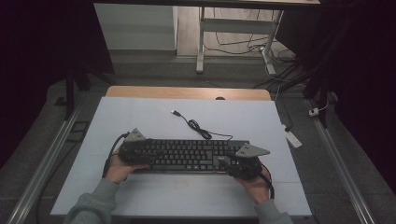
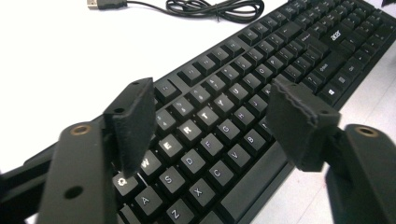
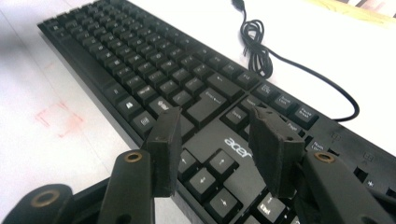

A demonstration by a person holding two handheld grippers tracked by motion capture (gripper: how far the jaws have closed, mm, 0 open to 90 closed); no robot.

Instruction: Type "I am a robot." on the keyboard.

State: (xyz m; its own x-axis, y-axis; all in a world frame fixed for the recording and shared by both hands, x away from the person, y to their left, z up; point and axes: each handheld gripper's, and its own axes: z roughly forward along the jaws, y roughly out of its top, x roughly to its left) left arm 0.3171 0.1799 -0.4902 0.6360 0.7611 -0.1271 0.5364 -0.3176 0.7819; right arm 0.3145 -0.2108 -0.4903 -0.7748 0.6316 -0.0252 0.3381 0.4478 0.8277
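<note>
A black Acer keyboard (image 1: 187, 154) lies lengthwise across the near half of the white table. Its cable (image 1: 196, 125) trails back in a loose coil to a free USB plug (image 1: 175, 112). My left gripper (image 1: 142, 156) hovers open over the keyboard's left end. In the left gripper view its jaws (image 2: 212, 100) stand wide apart above the letter keys (image 2: 196, 135), holding nothing. My right gripper (image 1: 229, 162) is at the right end, open. In the right gripper view its jaws (image 3: 215, 122) straddle the logo strip above the arrow keys (image 3: 205, 175). The coiled cable (image 3: 257, 46) lies beyond.
The white table top (image 1: 140, 116) has bare room behind and in front of the keyboard, with a wooden strip (image 1: 187, 92) along its far edge. A faint red mark (image 3: 58, 119) lies on the surface near the keyboard's front. Desk legs and floor cables (image 1: 243, 42) stand beyond.
</note>
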